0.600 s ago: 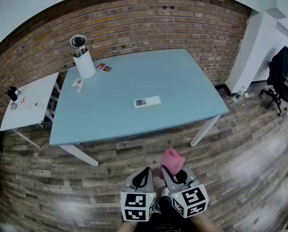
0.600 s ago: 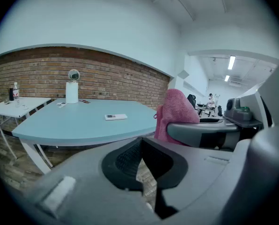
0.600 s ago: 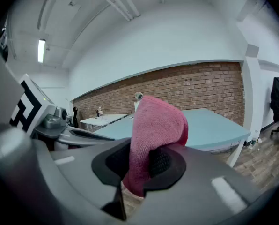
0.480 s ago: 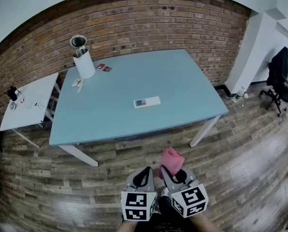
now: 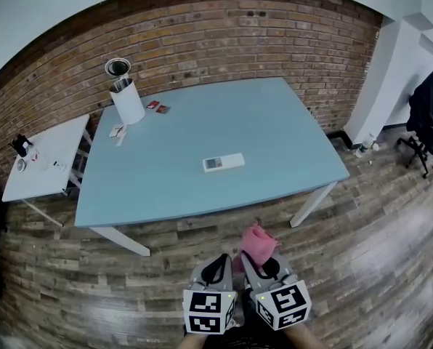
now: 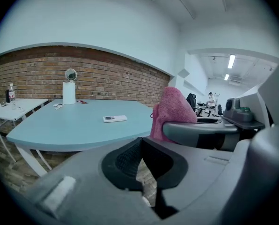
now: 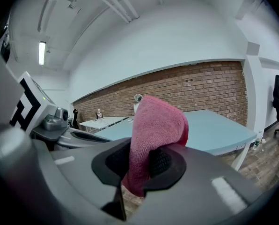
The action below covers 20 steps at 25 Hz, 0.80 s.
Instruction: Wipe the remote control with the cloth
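Note:
A white remote control (image 5: 223, 163) lies flat near the middle of the light blue table (image 5: 289, 129); the left gripper view shows the remote control (image 6: 114, 118) too. My right gripper (image 5: 250, 261) is shut on a folded pink cloth (image 5: 258, 241), which sticks up past its jaws. In the right gripper view the cloth (image 7: 154, 132) is pinched between the dark pads. My left gripper (image 5: 218, 266) is shut with nothing in it, side by side with the right. Both are held over the wooden floor, well short of the table's near edge.
A white cylinder with a round mirror (image 5: 125, 91) stands at the table's far left corner, small red and white items (image 5: 157, 107) beside it. A small white side table (image 5: 38, 162) sits to the left. A brick wall runs behind. A black office chair (image 5: 427, 115) stands at right.
The view has shifted slightly, so the table sits a little lower in the picture. Both grippers hold the same pose, cloth still gripped.

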### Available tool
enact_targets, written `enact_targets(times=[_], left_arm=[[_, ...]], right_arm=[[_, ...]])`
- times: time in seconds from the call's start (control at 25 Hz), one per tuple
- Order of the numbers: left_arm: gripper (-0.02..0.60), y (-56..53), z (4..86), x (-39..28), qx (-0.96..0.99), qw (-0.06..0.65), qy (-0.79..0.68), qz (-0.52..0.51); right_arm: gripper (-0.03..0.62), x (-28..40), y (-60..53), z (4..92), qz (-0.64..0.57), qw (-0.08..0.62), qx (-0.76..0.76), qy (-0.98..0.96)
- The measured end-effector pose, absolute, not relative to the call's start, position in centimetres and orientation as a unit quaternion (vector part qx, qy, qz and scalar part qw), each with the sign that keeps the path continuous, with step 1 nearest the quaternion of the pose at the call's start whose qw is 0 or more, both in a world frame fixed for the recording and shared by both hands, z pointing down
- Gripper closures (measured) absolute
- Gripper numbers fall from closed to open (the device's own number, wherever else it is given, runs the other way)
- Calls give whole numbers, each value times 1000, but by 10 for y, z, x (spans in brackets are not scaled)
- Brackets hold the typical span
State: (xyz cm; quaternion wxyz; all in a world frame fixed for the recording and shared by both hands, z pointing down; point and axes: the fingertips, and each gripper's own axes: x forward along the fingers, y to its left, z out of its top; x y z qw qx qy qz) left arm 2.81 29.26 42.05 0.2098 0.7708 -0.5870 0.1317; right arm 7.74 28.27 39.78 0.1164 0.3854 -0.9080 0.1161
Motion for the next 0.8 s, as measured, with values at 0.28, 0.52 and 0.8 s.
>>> enact_targets(times=[0.28, 0.52, 0.8], left_arm=[[580, 223, 432, 21, 758, 214, -600, 138], [580, 152, 442, 18, 749, 216, -607, 154], [578, 100, 455, 9, 731, 217, -622, 174]], right_arm=[[526, 70, 214, 405, 87, 133, 365, -918], [526, 71, 149, 420, 109, 142, 349, -920], [526, 63, 96, 431, 131, 147, 318, -928]])
